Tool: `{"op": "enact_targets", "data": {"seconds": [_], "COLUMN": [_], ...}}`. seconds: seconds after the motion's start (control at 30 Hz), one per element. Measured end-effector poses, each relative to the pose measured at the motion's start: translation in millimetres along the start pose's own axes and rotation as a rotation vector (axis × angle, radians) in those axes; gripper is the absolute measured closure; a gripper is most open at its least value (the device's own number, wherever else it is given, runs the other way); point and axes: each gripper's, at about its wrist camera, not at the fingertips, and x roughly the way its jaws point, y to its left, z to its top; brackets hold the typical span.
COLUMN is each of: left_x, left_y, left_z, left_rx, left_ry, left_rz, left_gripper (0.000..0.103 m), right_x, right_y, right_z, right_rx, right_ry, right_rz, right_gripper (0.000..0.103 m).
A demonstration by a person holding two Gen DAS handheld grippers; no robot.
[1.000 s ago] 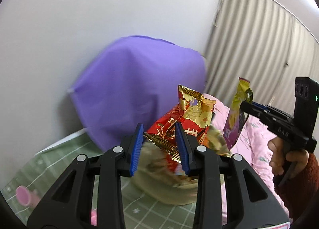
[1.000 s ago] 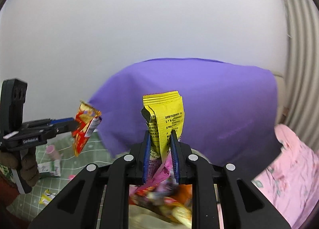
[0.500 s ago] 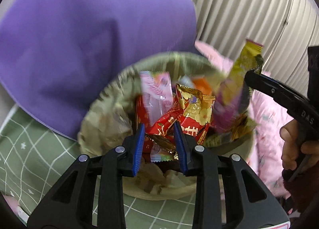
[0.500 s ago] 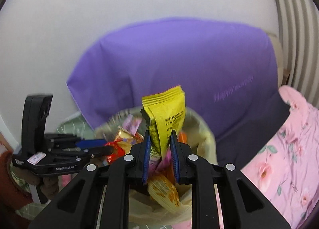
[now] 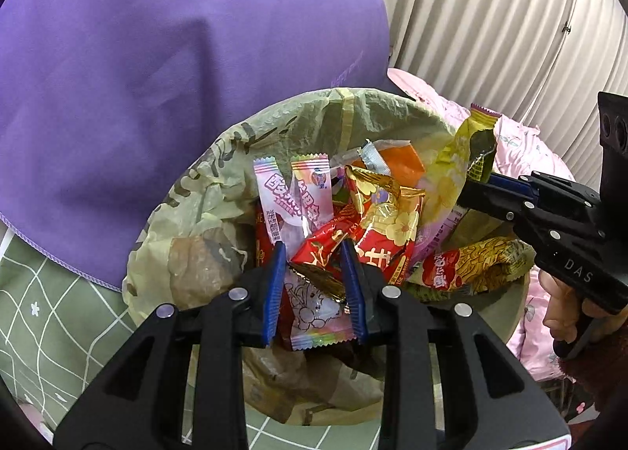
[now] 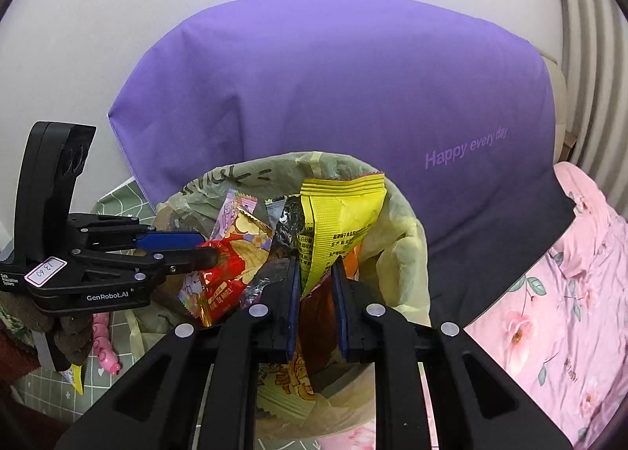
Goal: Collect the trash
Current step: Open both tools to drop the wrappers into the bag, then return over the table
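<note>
A bin lined with a yellowish bag (image 5: 314, 116) holds several snack wrappers. My left gripper (image 5: 312, 250) is shut on a red and gold wrapper (image 5: 384, 222) and holds it just above the pile inside the bin. In the right wrist view that same gripper (image 6: 188, 246) reaches in from the left with the red wrapper (image 6: 231, 261). My right gripper (image 6: 315, 265) hangs over the bin (image 6: 408, 238), its jaws closing on a yellow wrapper (image 6: 337, 214) that stands up between the pads. The left wrist view shows it (image 5: 482, 183) at the right rim with the yellow wrapper (image 5: 455, 167).
A purple cloth (image 6: 333, 97) drapes behind the bin against a white wall. Pink floral bedding (image 6: 549, 293) lies to the right, pleated curtains (image 5: 490, 18) beyond it. A green checked mat (image 5: 39, 312) spreads to the left, with a pink toy (image 6: 106, 352) on it.
Both grippers have come down and tilted toward the bin, each carrying its wrapper from up in front of the purple cloth to just over the bin's mouth.
</note>
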Motion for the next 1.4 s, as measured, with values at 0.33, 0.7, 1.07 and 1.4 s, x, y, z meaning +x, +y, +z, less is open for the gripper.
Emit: {"op": "enact_targets", "data": {"seconds": [0.33,0.7,1.07,1.4], "left_x": [-1,-29,-94,-180], "left_y": [1,13,44,137], "left_z": [17,12,-22,-134], "left_rx": [-0.047,-0.11,-0.149,-0.365], "left_ry": [-0.043,-0.074,-0.2,-0.236], "left_rz": [-0.046,-0.064,0.099,0.342], "left_gripper": [0.075,0.061,0.057,0.056], "right_x": [-12,-29,-54,-7], "right_y": [2,0,40,161], "right_z": [-1,-5,8,-13], "right_rx": [-0.029,-0.001,-0.069,-0.272], "right_ry": [0.025,0.02,-0.063,0.028], "right_rz": [-0.052,-0.032,0.018,0.377], "right_gripper": [0.087,0.065,0.057,0.054]}}
